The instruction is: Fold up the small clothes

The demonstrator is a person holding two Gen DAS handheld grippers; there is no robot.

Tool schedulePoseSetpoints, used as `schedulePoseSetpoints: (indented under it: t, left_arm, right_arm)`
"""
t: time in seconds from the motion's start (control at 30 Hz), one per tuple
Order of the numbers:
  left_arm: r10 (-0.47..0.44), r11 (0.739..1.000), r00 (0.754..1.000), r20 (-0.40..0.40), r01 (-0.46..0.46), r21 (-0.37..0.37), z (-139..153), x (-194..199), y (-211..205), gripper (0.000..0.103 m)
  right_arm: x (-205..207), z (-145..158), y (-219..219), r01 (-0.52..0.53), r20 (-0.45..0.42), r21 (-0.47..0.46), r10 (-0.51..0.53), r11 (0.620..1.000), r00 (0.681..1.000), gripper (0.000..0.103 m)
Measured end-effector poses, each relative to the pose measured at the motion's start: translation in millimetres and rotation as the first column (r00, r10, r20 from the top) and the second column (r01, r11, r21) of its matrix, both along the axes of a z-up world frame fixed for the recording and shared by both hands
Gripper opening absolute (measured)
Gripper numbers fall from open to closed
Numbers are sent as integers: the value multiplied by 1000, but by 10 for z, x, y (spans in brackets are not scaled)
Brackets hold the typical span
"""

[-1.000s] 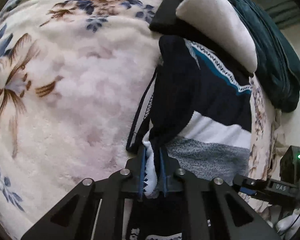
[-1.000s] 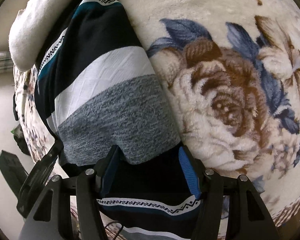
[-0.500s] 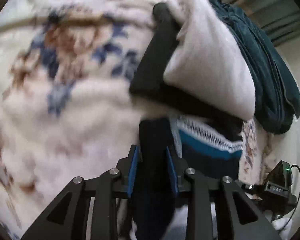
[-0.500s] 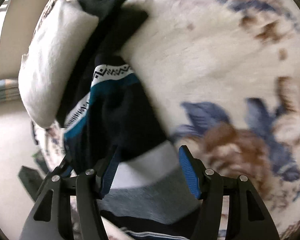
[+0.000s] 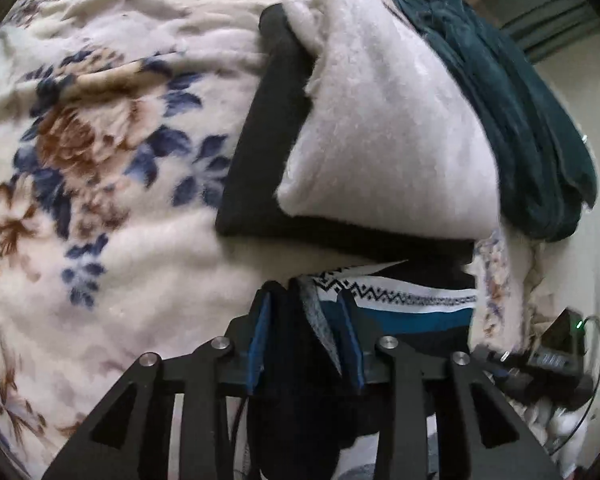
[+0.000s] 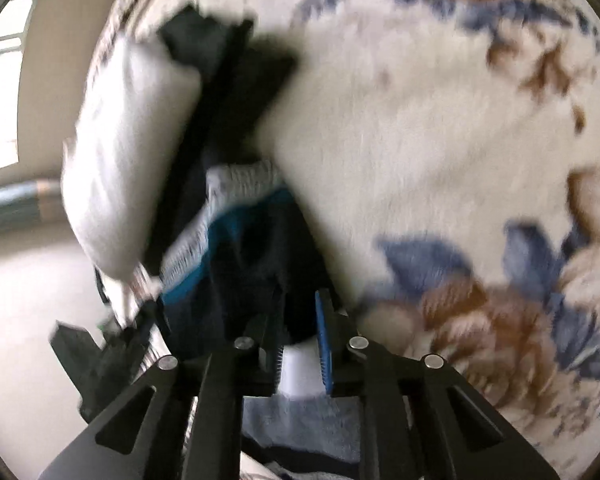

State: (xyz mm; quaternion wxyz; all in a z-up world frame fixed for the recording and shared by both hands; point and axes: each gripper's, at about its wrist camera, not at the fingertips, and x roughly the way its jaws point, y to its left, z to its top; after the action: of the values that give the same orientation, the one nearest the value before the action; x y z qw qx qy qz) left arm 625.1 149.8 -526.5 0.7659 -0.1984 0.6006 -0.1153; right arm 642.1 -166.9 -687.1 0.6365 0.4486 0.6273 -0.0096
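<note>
The striped garment (image 5: pixel 404 300), navy with teal, white and grey bands and a zigzag trim, lies folded on the floral blanket (image 5: pixel 120 140) just below a stack of folded clothes. My left gripper (image 5: pixel 304 300) has bunched navy and grey cloth filling the gap between its blue pads; its jaws are opening. In the blurred right wrist view the same garment (image 6: pixel 240 256) runs up from my right gripper (image 6: pixel 296 312), whose jaws are closing on a fold of dark and white cloth.
A folded white fleece piece (image 5: pixel 380 140) rests on a black garment (image 5: pixel 268 140), with a dark green one (image 5: pixel 520 120) behind. A black device with a green light (image 5: pixel 560 344) sits at the bed's right edge. Bare floor (image 6: pixel 20 300) lies beyond the blanket.
Both grippers carried the garment's edge forward toward the stack, doubling it over. The left jaws widened around thicker cloth; the right jaws narrowed onto the fold.
</note>
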Motion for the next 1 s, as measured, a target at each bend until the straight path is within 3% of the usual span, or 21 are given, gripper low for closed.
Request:
schedulePoseSetpoints:
  t: [0.1, 0.3, 0.33, 0.37, 0.43, 0.5, 0.77, 0.8, 0.87, 1.0]
  left_arm:
    - [-26, 999, 1000, -10, 26, 46, -74, 53, -126, 31]
    - [-45, 996, 999, -13, 46, 71, -125, 65, -271, 31]
    - [-46, 996, 999, -16, 47, 76, -145, 73, -308, 31]
    - [-46, 996, 999, -17, 48, 75, -146, 72, -288, 31]
    - [-47, 996, 999, -23, 48, 73, -170, 87, -279, 31]
    - [-48, 996, 999, -25, 50, 69, -177, 105, -264, 31]
    - [-41, 997, 999, -21, 42, 63, -170, 168, -301, 31]
    - [-43, 997, 999, -22, 45, 66, -174, 174, -308, 31]
    - [-49, 997, 998, -25, 51, 61, -177, 184, -289, 31]
    - [-71, 993, 997, -24, 73, 88, -225, 213, -340, 31]
  right_arm:
    - [137, -149, -145, 67, -18, 61, -66, 996, 998, 20]
    - [482, -479, 240, -36, -45, 191, 45, 981, 998, 21]
    - [494, -466, 287, -42, -38, 157, 49, 987, 998, 18]
    - [506, -418, 302, -48, -23, 95, 50, 994, 998, 3]
    - [518, -362, 239, -20, -27, -23, 19, 1000, 999, 3]
    - [477, -376, 68, 52, -42, -46, -54, 998, 998, 1]
    - [555, -324, -65, 76, -39, 65, -74, 995, 996, 3]
    - [575, -275, -86, 81, -23, 60, -80, 995, 997, 5]
    - [623, -251, -92, 72, -9, 57, -71, 996, 997, 32]
    - [848, -437, 210, -23, -32, 176, 29, 984, 999, 37]
